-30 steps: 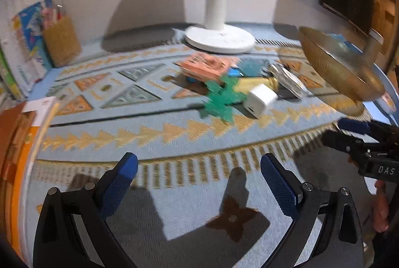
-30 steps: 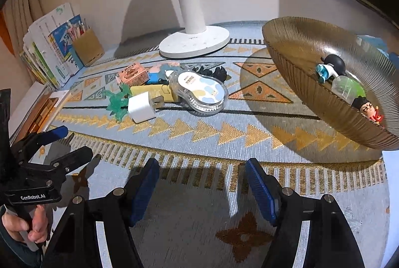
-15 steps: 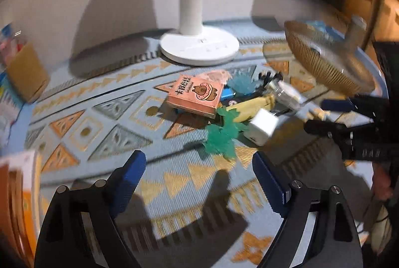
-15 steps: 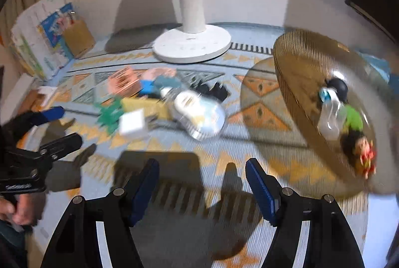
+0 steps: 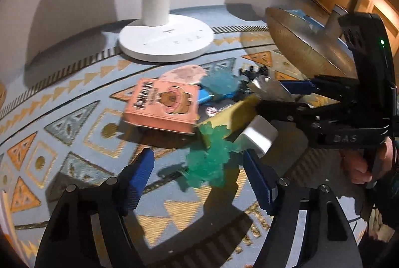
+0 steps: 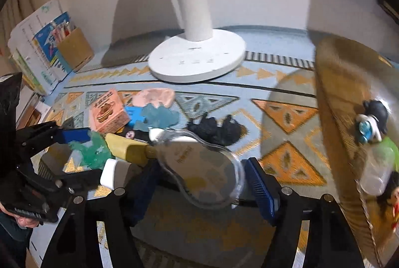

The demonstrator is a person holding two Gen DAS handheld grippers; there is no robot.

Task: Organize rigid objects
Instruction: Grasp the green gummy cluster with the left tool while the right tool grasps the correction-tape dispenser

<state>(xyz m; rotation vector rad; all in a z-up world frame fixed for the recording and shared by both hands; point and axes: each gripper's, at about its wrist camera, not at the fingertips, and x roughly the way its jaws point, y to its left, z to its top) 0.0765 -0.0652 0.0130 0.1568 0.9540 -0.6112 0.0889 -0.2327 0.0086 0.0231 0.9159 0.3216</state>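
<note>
A pile of small objects lies on the patterned cloth. My left gripper (image 5: 198, 179) is open, its fingers on either side of a green star-shaped toy (image 5: 209, 161). Beside it lie a white charger cube (image 5: 258, 134), a yellow block (image 5: 232, 116) and an orange box (image 5: 163, 104). My right gripper (image 6: 202, 184) is open around a clear correction-tape dispenser (image 6: 207, 173); it also shows in the left wrist view (image 5: 289, 98). A ribbed amber bowl (image 6: 344, 118) at the right holds small figurines (image 6: 371, 123).
A white lamp base (image 6: 197, 58) stands at the back. A black clip (image 6: 214, 128), a teal toy (image 6: 159, 117) and a pink piece (image 6: 154, 97) lie in the pile. Books and a brown holder (image 6: 72, 48) stand at the far left.
Both grippers have moved forward into the pile. The left now brackets the green toy and the right now brackets the tape dispenser. Both stay open.
</note>
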